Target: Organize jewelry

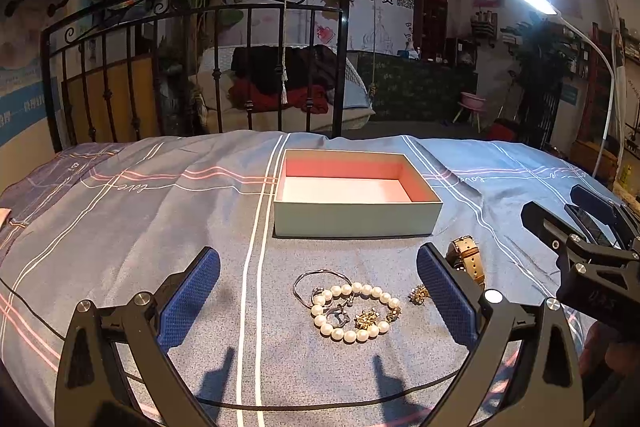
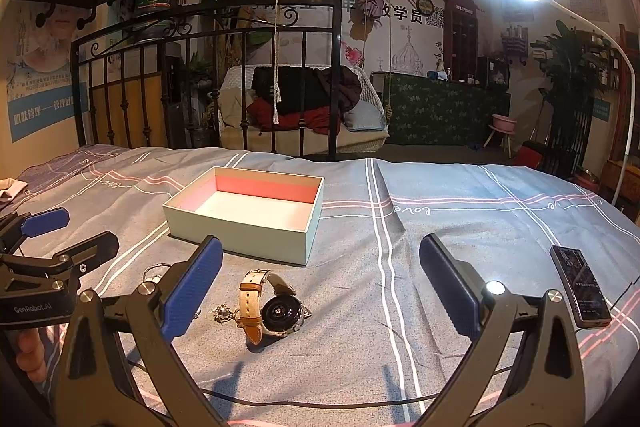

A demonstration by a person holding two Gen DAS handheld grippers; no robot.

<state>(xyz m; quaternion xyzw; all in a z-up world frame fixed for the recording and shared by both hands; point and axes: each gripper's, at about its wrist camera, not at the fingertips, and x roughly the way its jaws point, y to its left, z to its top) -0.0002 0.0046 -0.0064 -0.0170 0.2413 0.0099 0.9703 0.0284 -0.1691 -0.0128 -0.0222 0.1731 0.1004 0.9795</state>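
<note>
While both lie loose, pearl bracelet, watch, empty box

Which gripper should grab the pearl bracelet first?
Probably the left gripper: it is open with the pearl bracelet lying right between its fingers. The right gripper is open over the watch instead.
</note>
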